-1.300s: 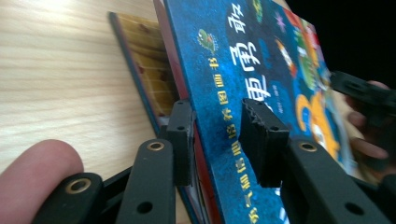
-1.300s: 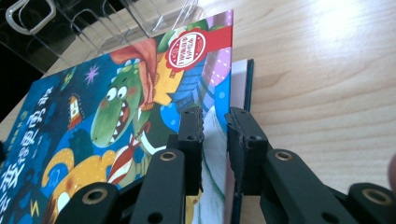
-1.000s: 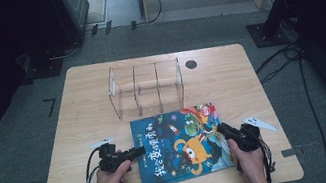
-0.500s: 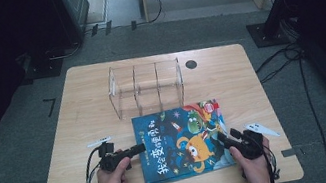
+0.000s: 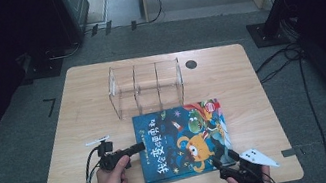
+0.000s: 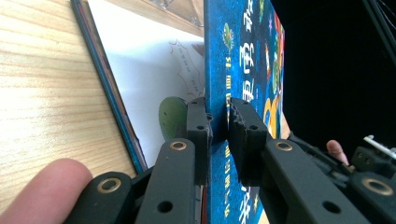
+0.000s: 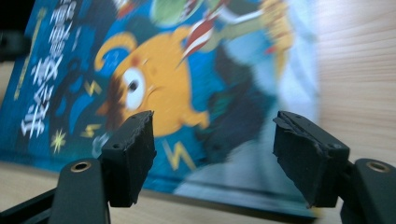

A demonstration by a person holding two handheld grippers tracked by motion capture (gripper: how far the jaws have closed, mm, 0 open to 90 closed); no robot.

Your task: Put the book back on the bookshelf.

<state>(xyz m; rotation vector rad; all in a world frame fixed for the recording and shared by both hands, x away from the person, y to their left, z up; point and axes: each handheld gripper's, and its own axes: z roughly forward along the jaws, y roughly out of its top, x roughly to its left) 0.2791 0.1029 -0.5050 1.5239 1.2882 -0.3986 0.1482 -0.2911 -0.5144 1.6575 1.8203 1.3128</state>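
Observation:
A blue picture book (image 5: 182, 139) with an orange cartoon figure lies on the wooden table (image 5: 89, 114), in front of a clear rack. My left gripper (image 5: 140, 147) is at the book's left edge. In the left gripper view it (image 6: 218, 116) is shut on the front cover (image 6: 243, 60), which is raised off the white first page (image 6: 149, 65). My right gripper (image 5: 220, 155) is by the book's near right corner. In the right gripper view it (image 7: 215, 149) stands open, with the book cover (image 7: 154, 70) just beyond the jaws and nothing between them.
A clear acrylic rack (image 5: 147, 86) with three compartments stands behind the book at mid table. A small black hole (image 5: 190, 64) is near the far edge. Dark stands and cables surround the table on the grey floor.
My right gripper has drawn back from the book's right edge toward the table's front edge and the book's near corner. The left gripper keeps hold of the cover.

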